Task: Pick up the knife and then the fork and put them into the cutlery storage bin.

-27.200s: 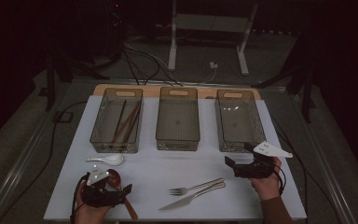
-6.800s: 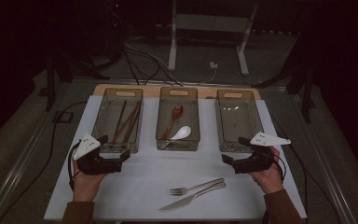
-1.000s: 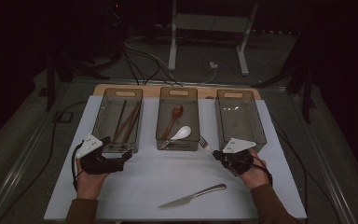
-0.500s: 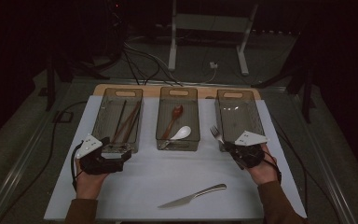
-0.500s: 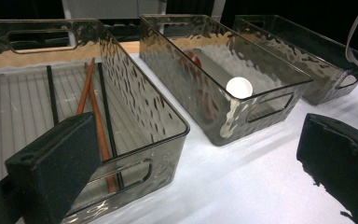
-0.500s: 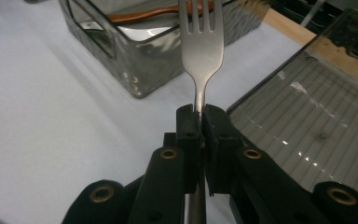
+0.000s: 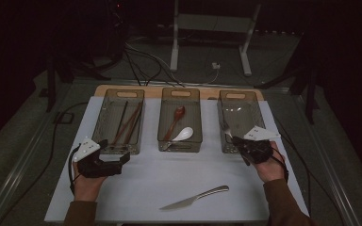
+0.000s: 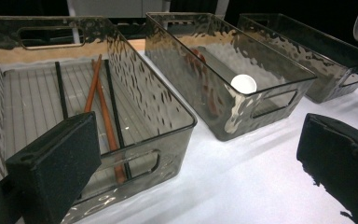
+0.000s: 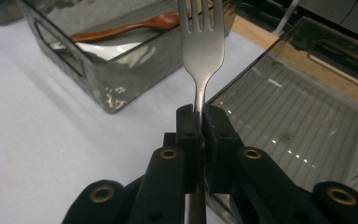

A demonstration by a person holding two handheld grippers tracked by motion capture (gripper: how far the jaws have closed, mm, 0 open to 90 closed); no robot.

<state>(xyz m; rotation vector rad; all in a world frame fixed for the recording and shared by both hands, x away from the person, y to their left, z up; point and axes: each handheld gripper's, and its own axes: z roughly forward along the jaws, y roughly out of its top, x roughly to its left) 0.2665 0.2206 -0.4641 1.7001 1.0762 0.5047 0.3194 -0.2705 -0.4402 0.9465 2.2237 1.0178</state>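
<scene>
Right tool (image 9: 199, 122) is clamped on the fork (image 9: 201, 44) handle at the right bin's (image 7: 238, 101) near-left corner, tines pointing away from the person. Left tool (image 8: 191, 168) stands apart, empty. White-covered desk (image 7: 146, 181); dark room beyond.

- Legible text, labels, brands, numbers, signs: none.
- Bins (image 7: 237, 99), fork (image 9: 200, 44), knife (image 7: 195, 197), spoons (image 7: 181, 134): unmarked as far as can be seen.

A white table (image 7: 141, 188) holds three clear bins (image 7: 181, 141) in a row on its far side. A silver knife (image 7: 195, 197) lies alone near the front edge.
</scene>
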